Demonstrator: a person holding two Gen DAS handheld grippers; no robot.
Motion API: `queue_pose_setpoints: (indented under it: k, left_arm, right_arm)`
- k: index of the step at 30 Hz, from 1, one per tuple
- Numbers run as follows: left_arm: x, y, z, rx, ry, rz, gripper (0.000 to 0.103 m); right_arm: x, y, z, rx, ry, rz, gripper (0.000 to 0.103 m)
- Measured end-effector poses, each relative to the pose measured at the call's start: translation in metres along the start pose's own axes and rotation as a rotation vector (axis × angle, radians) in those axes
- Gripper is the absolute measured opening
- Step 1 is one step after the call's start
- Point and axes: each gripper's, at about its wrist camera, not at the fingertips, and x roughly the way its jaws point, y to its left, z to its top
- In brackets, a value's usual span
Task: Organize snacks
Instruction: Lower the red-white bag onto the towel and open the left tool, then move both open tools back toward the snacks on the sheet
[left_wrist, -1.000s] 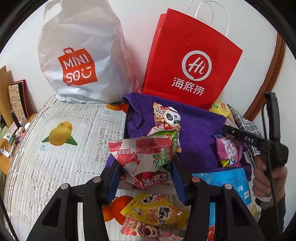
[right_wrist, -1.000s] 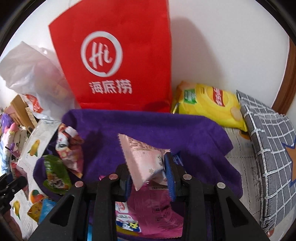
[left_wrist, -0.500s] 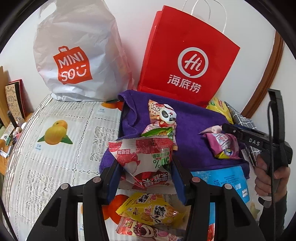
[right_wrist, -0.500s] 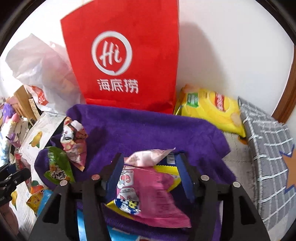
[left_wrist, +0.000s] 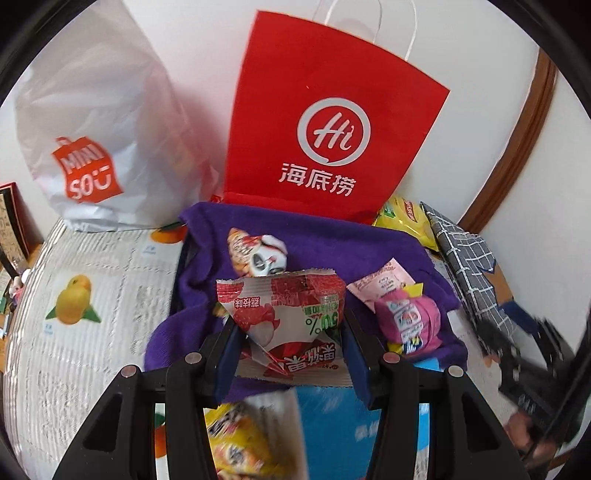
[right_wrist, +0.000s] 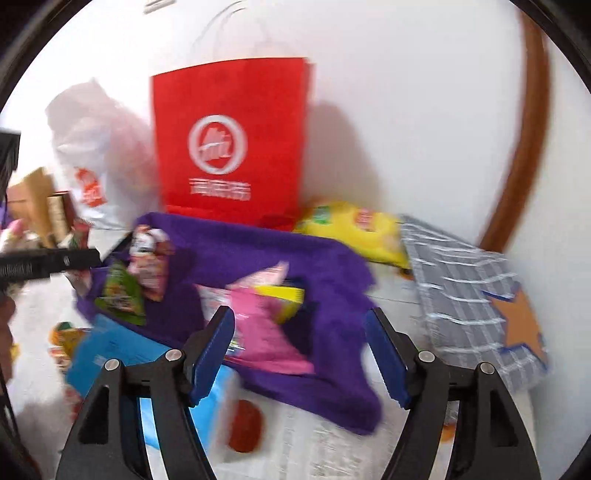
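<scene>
Released since a second ago: pink snack packet, then pinched in the right gripper, now lying loose on the purple cloth beside a yellow-edged packet, blue pads still spreading with nothing between them. Clamped as before in the left gripper: red-and-white lychee jelly pouch, pressed from both sides, Chinese characters and a green "0%" showing upside down on its face, carried over the cloth's near edge. Resting further back on the cloth: panda-print packet, writing too small to read. Propped against the white wall behind: red paper bag marked "Hi" in a white ring above 海底捞, and a white plastic bag with an orange "MINISO" logo. Tucked at the red bag's right: yellow chip bag, label blurred, next to a grey checked cushion. Spread underneath: white lace-pattern tablecloth printed with oranges. Near the front edge: blue packet and yellow snack bag, both smeared by motion.
</scene>
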Motion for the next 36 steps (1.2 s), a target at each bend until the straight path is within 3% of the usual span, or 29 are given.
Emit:
queue_pose_setpoints:
  k: [5,17,21,27,36]
  left_arm:
    - [0.026,-0.018,0.012,0.018,0.050,0.031,0.049]
    - [0.071,-0.033,0.012,0.066,0.130,0.135,0.050]
    - [0.078,-0.037,0.013,0.067,0.145,0.137,0.056]
    - [0.066,-0.046,0.016,0.103,0.092,0.177,0.071]
    - [0.020,-0.047,0.014,0.108,0.028,0.159,0.072]
  right_arm:
    - [0.003,-0.020,-0.015,0.084,0.025,0.078,0.073]
    - [0.002,-0.026,-0.017,0.086,0.018,0.075,0.073]
    - [0.000,-0.020,-0.019,0.054,0.013,0.063,0.073]
    - [0.000,-0.017,-0.018,0.043,0.021,0.075,0.073]
    - [-0.019,-0.004,-0.016,0.036,0.008,0.095,0.073]
